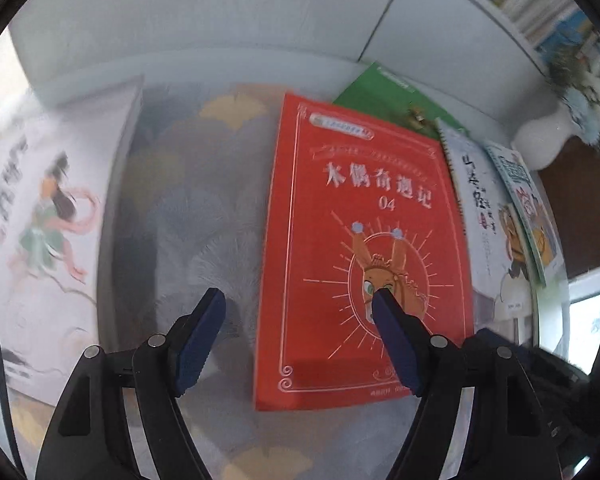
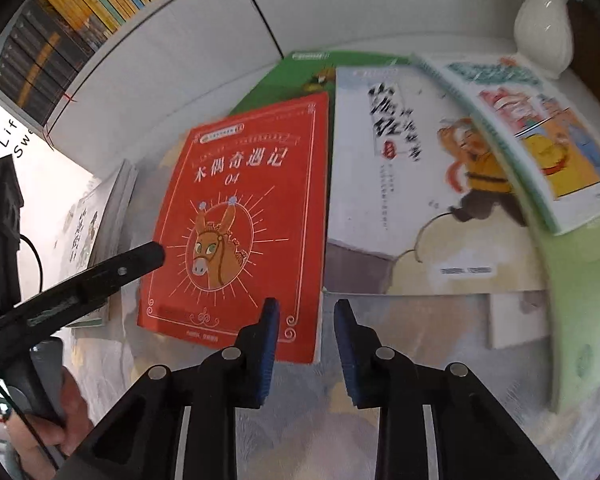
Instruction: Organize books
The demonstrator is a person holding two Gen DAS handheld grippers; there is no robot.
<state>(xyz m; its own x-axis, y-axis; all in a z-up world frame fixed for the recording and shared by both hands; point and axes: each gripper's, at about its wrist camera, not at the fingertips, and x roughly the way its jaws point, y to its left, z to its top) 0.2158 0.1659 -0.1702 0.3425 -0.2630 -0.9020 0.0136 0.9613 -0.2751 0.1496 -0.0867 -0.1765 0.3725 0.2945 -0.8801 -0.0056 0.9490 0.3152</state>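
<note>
Red book (image 1: pixel 364 248) "木偶奇遇记 04", apparently flat

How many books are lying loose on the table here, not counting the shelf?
5: a red book in the middle, a green book under its far edge, a white book right of it, a spiral-bound book overlapping that, and a book at the left. Others may be hidden.
</note>
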